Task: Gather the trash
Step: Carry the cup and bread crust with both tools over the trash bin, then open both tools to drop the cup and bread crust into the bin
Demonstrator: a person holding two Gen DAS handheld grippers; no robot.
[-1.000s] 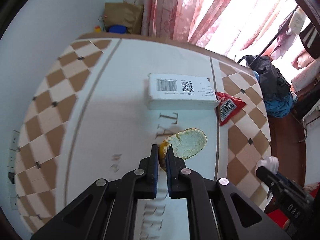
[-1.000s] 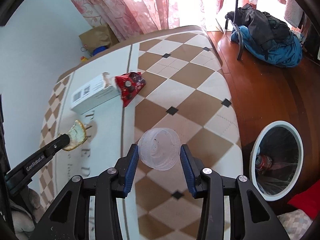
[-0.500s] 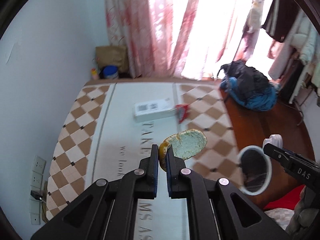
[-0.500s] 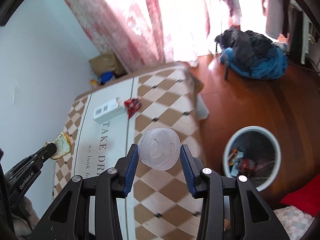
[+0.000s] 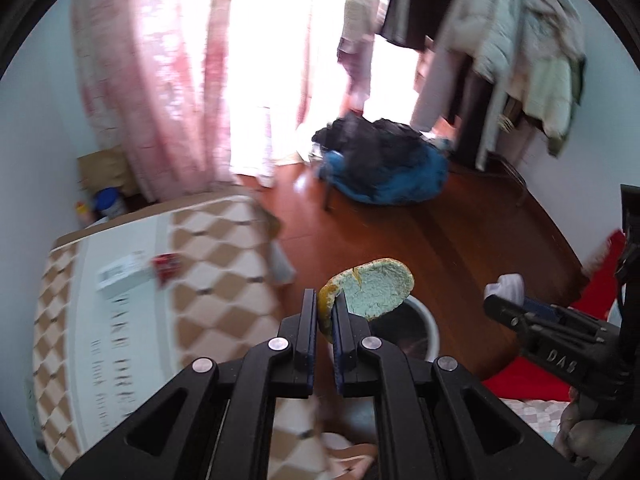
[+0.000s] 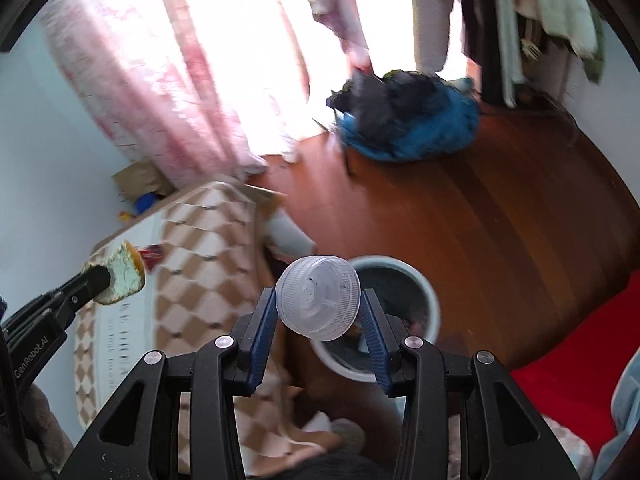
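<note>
- The left gripper (image 5: 325, 312) is pinching a peel (image 5: 370, 286) between its fingers, above the bin (image 5: 430, 322).
- The right gripper (image 6: 318, 304) is clamping a clear lid (image 6: 318, 303) near the bin (image 6: 430, 300).

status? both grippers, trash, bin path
Left gripper shut on peel. Right gripper shut on clear lid. Both poised above the bin. Nothing visible blocking the drop.

Readable markings on the two hand-held grippers

The right hand-held gripper (image 5: 505, 289) carries white letters "DAS" on its black body in the left wrist view. The left hand-held gripper (image 6: 105, 276) bears "GenRobot.AI" along its arm. Lettering on the bench (image 5: 224, 264) cloth is too blurred to read.
</note>
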